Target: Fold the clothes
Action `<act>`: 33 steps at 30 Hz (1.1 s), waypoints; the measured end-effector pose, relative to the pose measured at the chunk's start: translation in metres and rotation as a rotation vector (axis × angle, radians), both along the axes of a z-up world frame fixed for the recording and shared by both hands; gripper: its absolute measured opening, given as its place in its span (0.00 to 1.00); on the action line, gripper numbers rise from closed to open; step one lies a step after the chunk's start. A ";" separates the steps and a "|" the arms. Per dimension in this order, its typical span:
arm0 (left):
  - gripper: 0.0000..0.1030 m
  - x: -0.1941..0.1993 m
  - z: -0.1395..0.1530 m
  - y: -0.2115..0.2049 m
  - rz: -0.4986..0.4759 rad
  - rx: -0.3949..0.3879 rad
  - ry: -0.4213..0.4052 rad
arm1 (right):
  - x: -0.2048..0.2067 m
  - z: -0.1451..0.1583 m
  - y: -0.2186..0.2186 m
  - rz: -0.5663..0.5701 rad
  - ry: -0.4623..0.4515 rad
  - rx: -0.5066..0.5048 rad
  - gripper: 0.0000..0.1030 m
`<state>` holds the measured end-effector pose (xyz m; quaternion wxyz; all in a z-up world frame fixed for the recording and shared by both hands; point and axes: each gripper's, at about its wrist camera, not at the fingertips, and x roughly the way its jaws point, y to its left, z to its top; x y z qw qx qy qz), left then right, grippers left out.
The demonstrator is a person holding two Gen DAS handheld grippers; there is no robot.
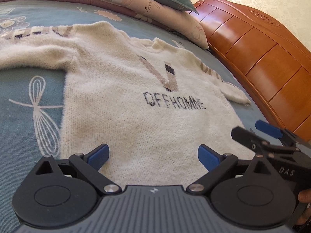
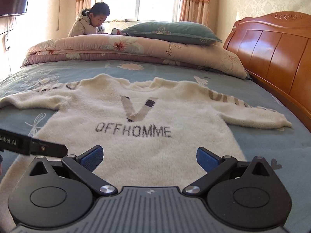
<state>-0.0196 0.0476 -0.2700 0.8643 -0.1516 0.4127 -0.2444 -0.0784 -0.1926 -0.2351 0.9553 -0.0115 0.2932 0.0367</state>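
Risk: fuzzy knit snagging or bunching under a shallow pinch, dragging the whole cream sweater (image 2: pixel 136 120) askew across the bedsheet (image 2: pixel 272 141). Spread flat, front up, both sleeves out, hem nearest. Left gripper (image 1: pixel 153 154) and right gripper (image 2: pixel 149 156) both spread wide over the hem, pinching nothing.

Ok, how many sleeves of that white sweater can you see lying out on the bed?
2. One sleeve stretches out toward the left over the blue bedsheet; the other sleeve reaches right toward the wooden headboard. Both lie flat, unfolded, on the white sweater.
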 end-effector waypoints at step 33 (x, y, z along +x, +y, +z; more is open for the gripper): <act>0.33 0.104 -0.032 0.308 0.993 -0.371 0.012 | 0.079 -0.041 0.038 0.113 0.142 0.099 1.00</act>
